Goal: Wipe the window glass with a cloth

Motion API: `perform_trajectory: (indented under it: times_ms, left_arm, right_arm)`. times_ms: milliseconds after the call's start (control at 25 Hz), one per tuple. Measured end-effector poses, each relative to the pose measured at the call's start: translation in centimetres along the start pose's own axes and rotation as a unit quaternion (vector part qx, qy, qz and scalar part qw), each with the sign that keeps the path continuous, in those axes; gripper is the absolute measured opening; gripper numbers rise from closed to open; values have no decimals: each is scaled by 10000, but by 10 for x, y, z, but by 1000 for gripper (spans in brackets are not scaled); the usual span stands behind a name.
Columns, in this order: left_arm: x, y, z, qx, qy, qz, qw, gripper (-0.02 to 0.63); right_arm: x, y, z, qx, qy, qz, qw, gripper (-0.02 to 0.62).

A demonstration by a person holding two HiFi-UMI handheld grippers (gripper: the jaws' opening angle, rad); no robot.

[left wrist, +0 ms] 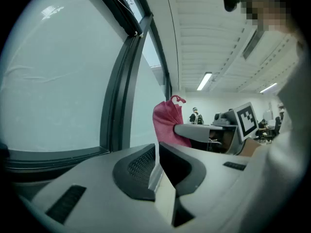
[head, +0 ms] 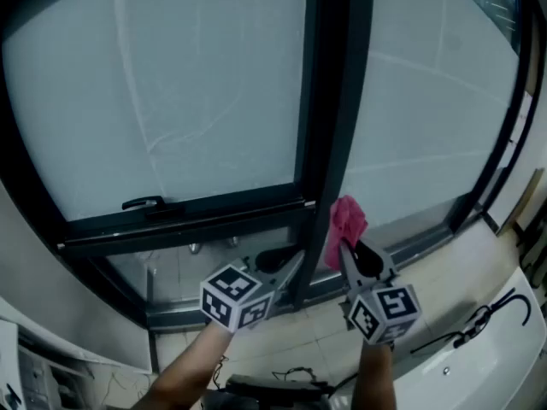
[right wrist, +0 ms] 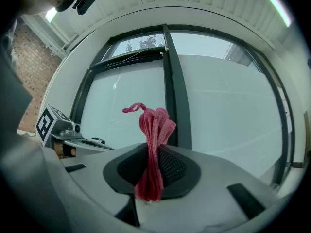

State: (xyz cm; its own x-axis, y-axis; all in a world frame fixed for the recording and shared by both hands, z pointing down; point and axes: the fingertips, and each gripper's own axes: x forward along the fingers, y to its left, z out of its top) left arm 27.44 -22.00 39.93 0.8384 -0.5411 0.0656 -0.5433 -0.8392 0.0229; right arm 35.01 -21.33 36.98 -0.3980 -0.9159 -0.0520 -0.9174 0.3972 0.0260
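Rising beside the cloth (head: 345, 225), dark mullion (head: 332, 101)

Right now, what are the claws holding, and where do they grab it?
The right claw pinches the pink cloth near its lower end, the rest sticking up. The left claw holds nothing.

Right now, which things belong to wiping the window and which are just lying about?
For the job: pink cloth, right gripper shut on it, window glass.
Lying about: black cable at lower right, left gripper idle, jaws together.
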Motion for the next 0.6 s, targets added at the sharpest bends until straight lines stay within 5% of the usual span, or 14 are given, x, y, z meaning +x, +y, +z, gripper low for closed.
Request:
perform_trajectory:
  times_ms: [280,600]
  left_arm:
    - [-16,29,16,168,-60,661,9977,28]
    - [-89,90,40,229,-464,1569,9863,28]
  right_arm:
    - [27,7,12,50,-181,528,9984,60]
    - [84,75,28,-155,-230,1338,9906,60]
